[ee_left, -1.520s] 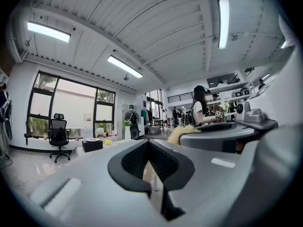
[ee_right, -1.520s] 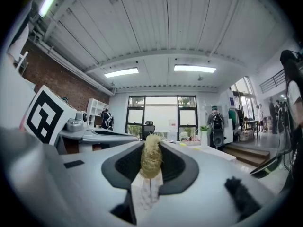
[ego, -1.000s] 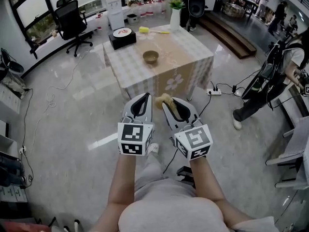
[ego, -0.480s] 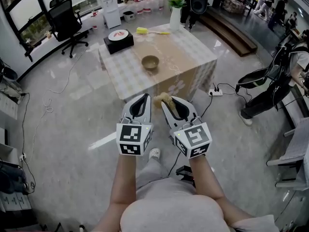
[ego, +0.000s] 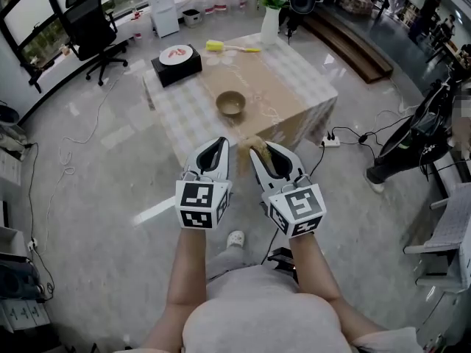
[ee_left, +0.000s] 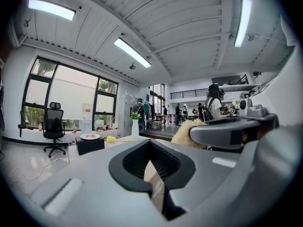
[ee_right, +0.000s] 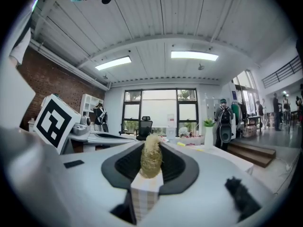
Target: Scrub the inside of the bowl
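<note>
The person carrying the two grippers has walked closer to the table since a second ago, and the table draped in a pale checked cloth with a tan runner now sits nearer in the head view, its near corner just beyond the gripper tips. Both grippers are held out side by side at the same spacing as before, pointing roughly level towards the table. The left gripper has its jaws together with nothing between them. The right gripper has its jaws clamped on a tan, fibrous scrubbing pad, which sticks out past the jaw tips and stands upright between the black pads in the right gripper view. The small tan round bowl stands alone on the runner near the middle of the table, well apart from both grippers and from the scrubbing pad. On the far left corner of the table is a black box with a white plate on top, and along the far edge lies a yellow-headed brush with a pale handle. A white vase with a green plant stands at the far right corner. Off to the far left a black office chair stands on the glossy grey floor. At the right a person in dark clothes stands by trailing cables.
</note>
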Demonstrator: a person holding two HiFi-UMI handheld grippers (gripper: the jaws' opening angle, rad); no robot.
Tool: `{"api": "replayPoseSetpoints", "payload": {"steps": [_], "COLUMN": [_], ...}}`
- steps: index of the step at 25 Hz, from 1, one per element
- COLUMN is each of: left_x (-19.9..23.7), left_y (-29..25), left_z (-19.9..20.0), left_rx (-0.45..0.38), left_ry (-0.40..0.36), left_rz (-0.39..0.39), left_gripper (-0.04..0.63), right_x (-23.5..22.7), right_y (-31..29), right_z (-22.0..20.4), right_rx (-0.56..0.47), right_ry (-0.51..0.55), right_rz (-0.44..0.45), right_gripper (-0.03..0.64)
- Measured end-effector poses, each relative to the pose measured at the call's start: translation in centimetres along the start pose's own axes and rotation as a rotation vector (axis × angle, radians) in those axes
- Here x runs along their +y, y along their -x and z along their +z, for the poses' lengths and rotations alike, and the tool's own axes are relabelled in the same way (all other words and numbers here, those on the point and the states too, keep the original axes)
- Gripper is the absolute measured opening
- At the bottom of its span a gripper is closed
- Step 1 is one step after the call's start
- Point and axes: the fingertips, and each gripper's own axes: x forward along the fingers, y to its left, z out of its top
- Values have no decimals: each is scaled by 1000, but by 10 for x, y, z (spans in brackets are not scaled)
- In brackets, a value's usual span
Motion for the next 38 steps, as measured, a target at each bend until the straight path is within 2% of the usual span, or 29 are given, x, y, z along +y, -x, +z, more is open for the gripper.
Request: {"api": "replayPoseSetpoints", "payload": {"steps": [7,11,13,17,24,33,38], "left_x": [30,38,41,46,51,67,82], "left_y": [-33,-48,-55,-64,-83,-122,-147], "left_z": [0,-3,-6,-14,-30,-61,-73], "left_rx": [8,25,40,66,119,233,243], "left_ry": [9,-20,-30,-42,-39,-106,-46], "left_rz": [-22,-49,-61,-75,-92,-131,-131], "left_gripper": [5,9,59,88,157,267,301], "right_x": [-15,-33,-42,-51,-64,-87,-106], "right_y": [-43,-58,-64,-73,-88,-120,-141], "right_z": [-1,-3,-6,-11,-17,-27,-40], "right_rx": [17,22,29,37,54,82,109], "right_ry": [4,-21,-36,-49,-49,-42,-56], "right_rz": [-23,-98,-134,-152,-136,-117,-119], "right_gripper": [94,94,94,94,94,94,94]}}
